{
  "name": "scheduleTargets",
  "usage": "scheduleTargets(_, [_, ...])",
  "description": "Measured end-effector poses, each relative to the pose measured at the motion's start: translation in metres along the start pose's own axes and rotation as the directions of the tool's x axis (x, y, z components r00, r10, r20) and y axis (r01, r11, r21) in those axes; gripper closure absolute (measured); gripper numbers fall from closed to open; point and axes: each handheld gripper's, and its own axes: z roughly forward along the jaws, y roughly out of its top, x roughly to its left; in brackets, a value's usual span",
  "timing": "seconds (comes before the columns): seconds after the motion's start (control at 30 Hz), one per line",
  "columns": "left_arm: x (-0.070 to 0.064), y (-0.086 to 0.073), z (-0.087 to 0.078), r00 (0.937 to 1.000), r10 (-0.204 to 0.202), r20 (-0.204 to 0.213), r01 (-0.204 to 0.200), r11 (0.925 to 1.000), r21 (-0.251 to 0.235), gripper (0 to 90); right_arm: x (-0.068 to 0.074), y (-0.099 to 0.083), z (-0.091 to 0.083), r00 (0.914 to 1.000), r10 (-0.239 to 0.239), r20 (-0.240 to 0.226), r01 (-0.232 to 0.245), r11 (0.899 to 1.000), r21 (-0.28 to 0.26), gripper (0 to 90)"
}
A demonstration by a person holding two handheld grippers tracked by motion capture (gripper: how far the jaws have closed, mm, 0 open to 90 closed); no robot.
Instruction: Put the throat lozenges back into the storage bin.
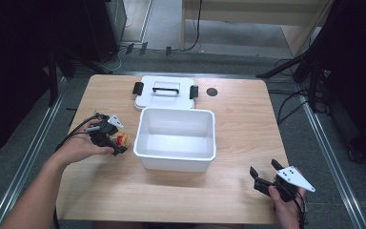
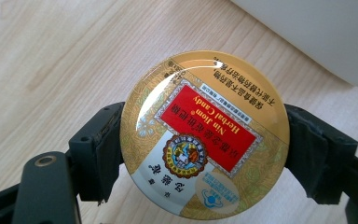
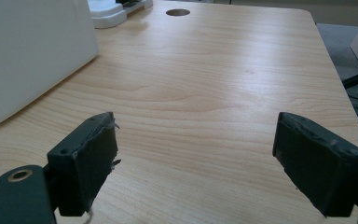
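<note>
Candy tin gripped beside the empty bin

Left gripper (image 2: 205, 154) pinches the tin (image 2: 204, 133) by its rim near the desk's left edge, ready for the bin (image 1: 176, 164); right gripper (image 3: 209, 163) waits spread, near corner.

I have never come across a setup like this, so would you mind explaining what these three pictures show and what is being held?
A person at a wooden table holds a two-jaw hand gripper in each hand. The high view looks down from above; the other two come from cameras riding on the grippers. The left gripper is shut on a round herbal candy tin, gold with a red label, beside an open white plastic box. The box's lid, with black clips, lies behind it. The right gripper is open, its jaws wide apart over bare wood.
</note>
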Motion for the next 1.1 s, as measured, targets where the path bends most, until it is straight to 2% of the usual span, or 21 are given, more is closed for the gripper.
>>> scheduleTargets(0.17, [0.001, 0.003, -0.011, 0.9995, 0.031, -0.006, -0.032, 0.9995, -0.007, 21.3, 0.000, 0.000, 0.000, 1.0000, 0.003, 0.000, -0.003, 1.000, 0.001, 14.2])
scheduleTargets(0.2, [0.001, 0.004, -0.015, 0.9982, 0.057, -0.018, -0.057, 0.9984, 0.003, 21.3, 0.000, 0.000, 0.000, 1.0000, 0.003, 0.000, -0.003, 1.000, 0.001, 14.3])
scheduleTargets(0.3, [0.001, 0.005, -0.019, 0.9970, 0.074, -0.022, -0.074, 0.9973, -0.001, 21.3, 0.000, 0.000, 0.000, 1.0000, 0.003, -0.001, -0.003, 1.000, 0.002, 14.3])
scheduleTargets(0.33, [0.001, 0.007, -0.023, 0.9948, 0.101, -0.015, -0.101, 0.9948, 0.013, 21.3, 0.000, 0.000, 0.000, 1.0000, 0.005, -0.001, -0.005, 1.000, 0.002, 14.3])
scheduleTargets(0.37, [0.001, 0.007, -0.023, 0.9948, 0.101, -0.015, -0.101, 0.9948, 0.013, 21.3, 0.000, 0.000, 0.000, 1.0000, 0.005, -0.001, -0.005, 1.000, 0.002, 14.3])
scheduleTargets(0.4, [0.000, 0.009, -0.027, 0.9915, 0.129, -0.019, -0.129, 0.9914, 0.023, 21.3, 0.000, 0.000, 0.000, 1.0000, 0.006, -0.001, -0.006, 1.000, 0.002, 14.3])
scheduleTargets(0.47, [0.000, 0.010, -0.030, 0.9899, 0.140, -0.020, -0.140, 0.9899, 0.022, 21.3, 0.000, 0.000, 0.000, 1.0000, 0.006, -0.002, -0.006, 1.000, 0.003, 14.3])
scheduleTargets(0.57, [0.000, 0.014, -0.037, 0.9831, 0.180, -0.035, -0.179, 0.9835, 0.028, 21.3, 0.000, 0.000, 0.000, 1.0000, 0.005, -0.002, -0.005, 1.000, 0.004, 14.3])
scheduleTargets(0.6, [0.000, 0.016, -0.041, 0.9772, 0.207, -0.050, -0.205, 0.9780, 0.040, 21.3, 0.000, 0.000, 0.000, 1.0000, 0.005, -0.002, -0.005, 1.000, 0.005, 14.3])
scheduleTargets(0.63, [0.000, 0.016, -0.041, 0.9772, 0.207, -0.050, -0.205, 0.9780, 0.040, 21.3, 0.000, 0.000, 0.000, 1.0000, 0.005, -0.003, -0.005, 1.000, 0.005, 14.3])
scheduleTargets(0.67, [-0.001, 0.017, -0.045, 0.9680, 0.242, -0.066, -0.239, 0.9698, 0.048, 21.3, 0.000, 0.000, 0.000, 1.0000, 0.004, -0.003, -0.004, 1.000, 0.006, 14.3])
scheduleTargets(0.7, [-0.001, 0.017, -0.045, 0.9680, 0.242, -0.066, -0.239, 0.9698, 0.048, 21.3, 0.000, 0.000, 0.000, 1.0000, 0.004, -0.003, -0.004, 1.000, 0.006, 14.3])
scheduleTargets(0.8, [-0.001, 0.019, -0.051, 0.9552, 0.286, -0.074, -0.283, 0.9578, 0.049, 21.3, 0.000, 0.000, 0.001, 1.0000, 0.002, -0.005, -0.002, 1.000, 0.007, 14.3])
scheduleTargets(0.83, [-0.001, 0.019, -0.051, 0.9552, 0.286, -0.074, -0.283, 0.9578, 0.049, 21.3, 0.000, 0.000, 0.001, 1.0000, 0.002, -0.005, -0.002, 1.000, 0.007, 14.3])
scheduleTargets(0.97, [-0.001, 0.022, -0.058, 0.9427, 0.325, -0.077, -0.321, 0.9455, 0.052, 21.4, 0.000, 0.000, 0.001, 1.0000, 0.002, -0.005, -0.002, 1.000, 0.008, 14.3])
scheduleTargets(1.03, [-0.002, 0.023, -0.062, 0.9321, 0.352, -0.087, -0.350, 0.9362, 0.037, 21.3, 0.000, 0.000, 0.001, 1.0000, 0.002, -0.007, -0.002, 1.000, 0.009, 14.3])
scheduleTargets(1.07, [-0.003, 0.025, -0.065, 0.9167, 0.388, -0.097, -0.386, 0.9219, 0.038, 21.3, 0.000, 0.000, 0.001, 1.0000, 0.003, -0.008, -0.003, 1.000, 0.012, 14.3])
scheduleTargets(1.1, [-0.003, 0.025, -0.065, 0.9167, 0.388, -0.097, -0.386, 0.9219, 0.038, 21.3, 0.000, 0.000, 0.001, 1.0000, 0.003, -0.008, -0.003, 1.000, 0.012, 14.3])
